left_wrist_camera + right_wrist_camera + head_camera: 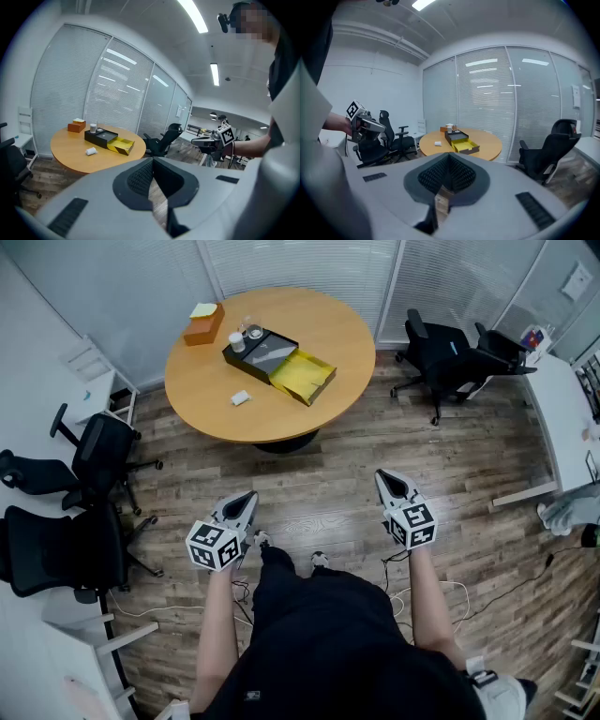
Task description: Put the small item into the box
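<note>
The small white item (240, 397) lies on the round wooden table (328, 418), left of the box's front. The box is a black case (260, 351) with a yellow tray (303, 376) pulled open beside it. Item (91, 151) and yellow tray (121, 146) show far off in the left gripper view, and likewise the item (438, 143) and tray (466, 146) in the right gripper view. My left gripper (246, 495) and right gripper (382, 474) hang over the floor, well short of the table. Both are shut and hold nothing.
An orange box (203, 323) and a white cup (236, 341) stand at the table's far left. Black office chairs stand at my left (94, 456) and beyond the table at the right (450, 357). A white desk (567, 418) runs along the right. Cables (441, 592) lie on the floor.
</note>
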The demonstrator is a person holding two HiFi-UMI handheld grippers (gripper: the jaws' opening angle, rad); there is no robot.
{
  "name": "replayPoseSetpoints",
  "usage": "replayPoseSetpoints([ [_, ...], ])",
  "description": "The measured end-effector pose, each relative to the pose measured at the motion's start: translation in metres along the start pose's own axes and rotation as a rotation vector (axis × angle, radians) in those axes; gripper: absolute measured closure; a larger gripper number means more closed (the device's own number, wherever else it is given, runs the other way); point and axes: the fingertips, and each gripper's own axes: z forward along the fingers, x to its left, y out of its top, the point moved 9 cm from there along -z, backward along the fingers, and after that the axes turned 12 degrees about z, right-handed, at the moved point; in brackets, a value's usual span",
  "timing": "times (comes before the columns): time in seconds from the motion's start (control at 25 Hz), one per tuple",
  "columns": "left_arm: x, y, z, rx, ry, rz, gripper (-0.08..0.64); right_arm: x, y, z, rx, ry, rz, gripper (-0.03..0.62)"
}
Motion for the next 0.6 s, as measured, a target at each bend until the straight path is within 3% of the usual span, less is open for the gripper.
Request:
replayPoseSetpoints([
  [0.6, 0.029, 0.009, 0.012, -0.022, 0.009, -0.005, 0.554, 0.034, 0.002, 0.042, 0.103, 0.120, -0.028, 0.588],
])
